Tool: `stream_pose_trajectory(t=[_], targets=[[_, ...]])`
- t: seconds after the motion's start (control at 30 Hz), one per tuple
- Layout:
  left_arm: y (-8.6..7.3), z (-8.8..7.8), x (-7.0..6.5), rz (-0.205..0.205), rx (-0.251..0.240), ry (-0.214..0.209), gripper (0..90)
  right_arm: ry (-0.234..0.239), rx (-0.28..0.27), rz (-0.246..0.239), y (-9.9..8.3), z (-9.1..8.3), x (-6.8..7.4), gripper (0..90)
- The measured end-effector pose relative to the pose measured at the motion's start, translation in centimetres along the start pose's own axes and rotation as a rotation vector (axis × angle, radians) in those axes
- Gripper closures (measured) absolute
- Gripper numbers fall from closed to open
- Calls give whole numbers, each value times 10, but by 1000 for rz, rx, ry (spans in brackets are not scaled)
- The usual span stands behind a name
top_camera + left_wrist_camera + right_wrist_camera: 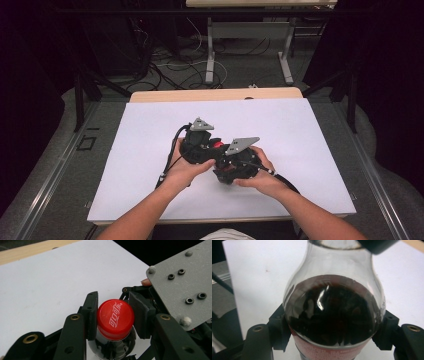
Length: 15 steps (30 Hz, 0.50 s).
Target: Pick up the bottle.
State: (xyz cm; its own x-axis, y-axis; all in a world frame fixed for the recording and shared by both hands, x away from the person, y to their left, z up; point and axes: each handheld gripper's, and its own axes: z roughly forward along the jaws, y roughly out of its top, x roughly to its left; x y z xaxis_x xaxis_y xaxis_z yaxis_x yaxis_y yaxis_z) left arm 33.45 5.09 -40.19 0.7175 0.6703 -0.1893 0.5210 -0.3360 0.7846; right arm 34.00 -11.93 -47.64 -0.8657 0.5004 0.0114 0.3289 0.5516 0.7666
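A clear plastic cola bottle [334, 312], holding dark drink and wrapped in a red label, is held just above the white sheet [150, 150]. My right gripper [332, 332] is shut on its round body, one pad on each side. The bottle's red cap [115, 318] carries white lettering. My left gripper [115, 315] is shut on that cap, with its pads [91, 315] pressed on opposite sides. From above, the left gripper [200, 145] and the right gripper [235, 162] meet at the table's middle, with a bit of the red cap [216, 145] between them.
The white sheet covers most of a wooden table [215, 94]. The right gripper's grey three-cornered plate [185, 285] looms close at the right of the left gripper view. Beyond the table's far edge are cables and the metal legs of another table [210, 60].
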Motion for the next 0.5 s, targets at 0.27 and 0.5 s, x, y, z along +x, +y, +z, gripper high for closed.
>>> stream_pose_trajectory(t=[0.27,0.5], targets=[[9,-11,18,124,32,-175,484,68,-11,-29,0,-4,1,302],[13,-15,31,192,88,-368,519,161,-8,-54,0,-5,5,302]])
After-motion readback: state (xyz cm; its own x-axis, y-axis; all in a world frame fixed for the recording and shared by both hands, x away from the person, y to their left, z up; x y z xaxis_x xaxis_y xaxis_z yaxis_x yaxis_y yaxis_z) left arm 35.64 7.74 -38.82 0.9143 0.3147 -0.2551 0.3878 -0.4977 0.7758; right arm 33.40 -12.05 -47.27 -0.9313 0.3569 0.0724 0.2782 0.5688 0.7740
